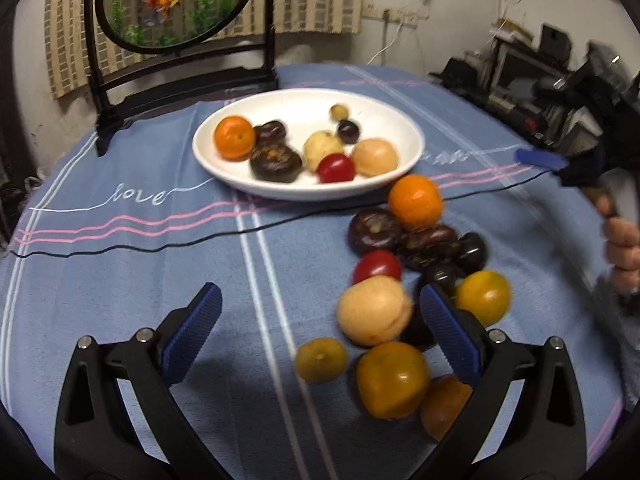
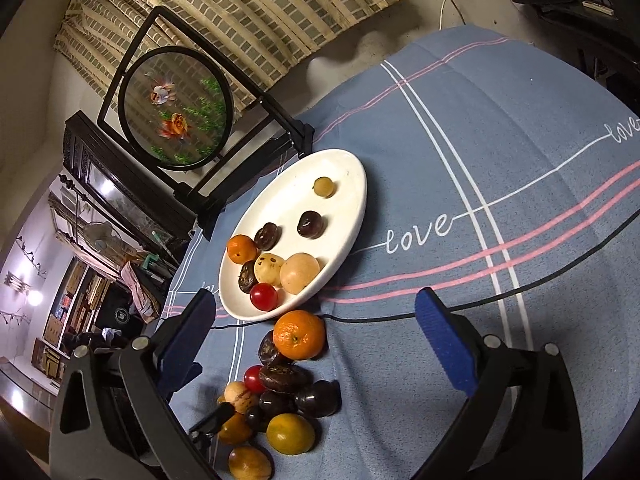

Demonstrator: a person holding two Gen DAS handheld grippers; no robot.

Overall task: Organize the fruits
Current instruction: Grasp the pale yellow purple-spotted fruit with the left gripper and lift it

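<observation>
A white oval plate (image 1: 304, 108) holds an orange (image 1: 235, 137), a red tomato (image 1: 336, 168), a pale peach (image 1: 375, 157) and several dark fruits. In front of it a loose pile lies on the blue cloth: an orange (image 1: 415, 201), dark fruits (image 1: 374, 230), a tomato (image 1: 377, 266), a pale peach (image 1: 374, 310) and yellow fruits (image 1: 393, 379). My left gripper (image 1: 320, 296) is open, and the peach lies just inside its right finger. My right gripper (image 2: 316, 300) is open above the near rim of the plate (image 2: 340, 168). The loose orange (image 2: 299, 335) lies between its fingers, untouched.
A round goldfish panel in a black stand (image 1: 176, 0) rises behind the plate. In the left wrist view a hand (image 1: 624, 248) and a blue fingertip (image 1: 540, 159) of the right gripper show at the right edge. Cluttered shelves (image 1: 540, 92) lie beyond the table.
</observation>
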